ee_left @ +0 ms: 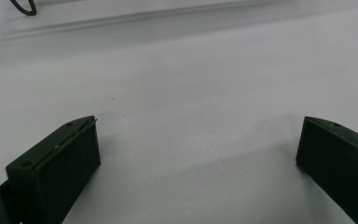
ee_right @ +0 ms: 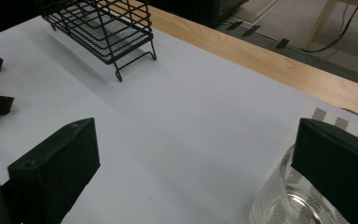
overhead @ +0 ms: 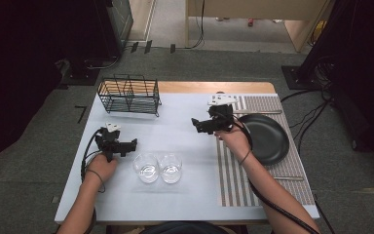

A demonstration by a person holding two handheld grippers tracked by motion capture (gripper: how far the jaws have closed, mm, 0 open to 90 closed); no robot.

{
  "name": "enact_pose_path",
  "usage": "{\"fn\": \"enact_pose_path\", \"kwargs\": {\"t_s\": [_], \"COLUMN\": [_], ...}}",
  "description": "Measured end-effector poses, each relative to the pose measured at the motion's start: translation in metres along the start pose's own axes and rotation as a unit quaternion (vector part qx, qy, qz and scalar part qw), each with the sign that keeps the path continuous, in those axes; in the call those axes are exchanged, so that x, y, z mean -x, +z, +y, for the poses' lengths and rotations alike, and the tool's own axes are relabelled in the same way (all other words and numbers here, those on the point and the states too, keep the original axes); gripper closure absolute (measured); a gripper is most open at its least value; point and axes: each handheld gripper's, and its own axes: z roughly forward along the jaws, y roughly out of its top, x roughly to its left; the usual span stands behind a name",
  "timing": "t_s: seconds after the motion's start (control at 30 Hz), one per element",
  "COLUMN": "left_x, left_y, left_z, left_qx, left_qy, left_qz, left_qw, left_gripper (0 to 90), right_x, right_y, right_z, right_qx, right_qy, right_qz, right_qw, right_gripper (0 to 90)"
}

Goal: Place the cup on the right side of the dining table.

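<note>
- Glasses: two clear tumblers, the left glass (overhead: 147,167) and the right glass (overhead: 170,168), stand upright side by side on the pale table (overhead: 185,204). They are on the person's side of the wire rack (overhead: 129,93), well apart from it and slightly to its right. They are so close that it cannot be told whether they touch.
- Left gripper (overhead: 135,143): lies between the wire rack and the left glass, near that glass and apart from it, and points to the right. The left gripper view shows its jaws spread wide over bare tabletop, with nothing between them.
- Right gripper (overhead: 195,123): is held well to the right of the wire rack, a little nearer the person than it, and points back to the left. The right gripper view shows its jaws equally wide and holding nothing, with the rack ahead at upper left.
- Third glass (ee_right: 284,205): seen in the right gripper view, low at the right and partly behind the right-hand jaw. It stands at the edge of the striped mat (overhead: 233,180) that faces the rack.
- Black plate (overhead: 268,141): rests on the striped mat, on the far side of the right gripper from the wire rack.
</note>
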Motion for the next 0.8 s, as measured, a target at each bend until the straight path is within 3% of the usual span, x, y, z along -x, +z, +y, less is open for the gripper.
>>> {"fn": "enact_pose_path", "kwargs": {"t_s": [0.4,0.53,0.8], "left_x": [0.000,0.000,0.000], "left_y": [0.000,0.000,0.000], "left_z": [0.000,0.000,0.000], "left_qx": [0.001,0.001,0.002], "left_qy": [-0.001,-0.002,-0.002], "left_qz": [0.000,0.000,0.000], "left_qw": [1.0000,1.0000,1.0000], "left_gripper": [0.0,0.0,0.0], "right_x": [-0.009,-0.011,-0.017], "right_y": [0.004,0.005,0.009], "right_z": [-0.003,-0.004,-0.007], "right_qx": [0.000,0.003,-0.002], "right_qy": [-0.004,0.001,-0.003], "right_qz": [0.019,0.015,0.034], "right_qw": [0.9998,0.9999,0.9994], "right_gripper": [0.7,15.1,14.8]}}
